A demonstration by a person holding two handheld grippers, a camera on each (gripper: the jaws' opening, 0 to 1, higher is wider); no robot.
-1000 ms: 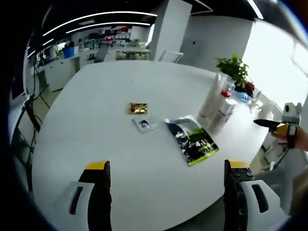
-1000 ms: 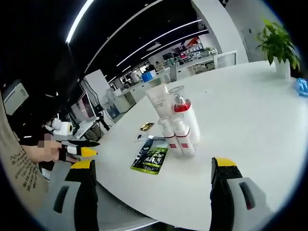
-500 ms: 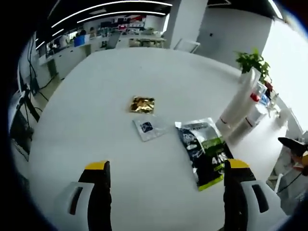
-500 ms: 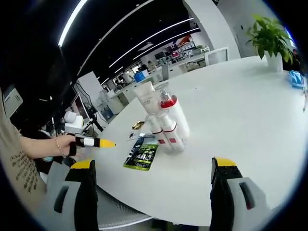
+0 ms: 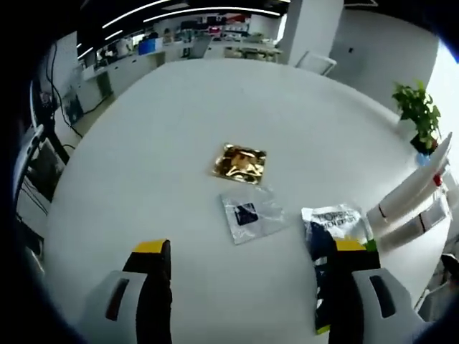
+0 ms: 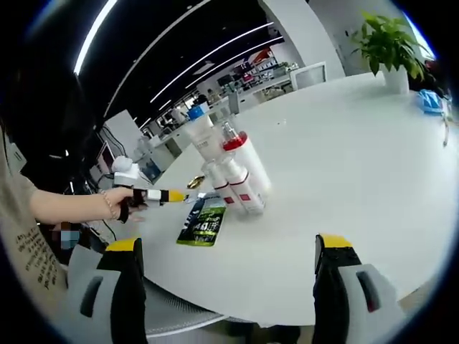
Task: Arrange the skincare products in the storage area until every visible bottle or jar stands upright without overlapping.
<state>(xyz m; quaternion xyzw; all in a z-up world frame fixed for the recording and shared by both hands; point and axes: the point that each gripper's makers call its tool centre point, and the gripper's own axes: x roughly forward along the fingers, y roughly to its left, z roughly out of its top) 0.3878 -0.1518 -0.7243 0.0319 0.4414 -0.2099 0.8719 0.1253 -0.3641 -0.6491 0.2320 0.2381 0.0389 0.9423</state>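
Open-plan office, ceiling light strips overhead, and a wide round white desk (image 5: 143, 143) carrying everything I am working with. Through the left gripper view I look down past my left gripper (image 5: 251, 251), its yellow-tipped fingers (image 5: 150, 247) spread wide and gripping nothing, hovering above the desk. Ahead of them, between the two fingers, lies a clear sachet (image 5: 247, 215), and beyond it a crumpled gold foil packet (image 5: 242, 163). A black-and-green pouch (image 5: 333, 222) lies flat beside the right-hand finger, partly hidden behind it. Past that, to the right, white skincare bottles (image 5: 409, 208) with red bands show at the edge, with a potted plant (image 5: 419, 115) farther off.

The right gripper view gives me the other side: my right gripper (image 6: 222, 247), fingers (image 6: 333, 244) likewise released and wide, empty, well short of the products. There the skincare bottles (image 6: 233, 172) stand clustered, touching one another, a white tube at the back and a red-collared pump bottle among them; whether each is truly upright I cannot tell through the fisheye. The pouch (image 6: 203, 222) lies just in front of them. From the left, a hand (image 6: 118, 204) holds the left gripper (image 6: 176, 195) over the desk edge near the pouch.
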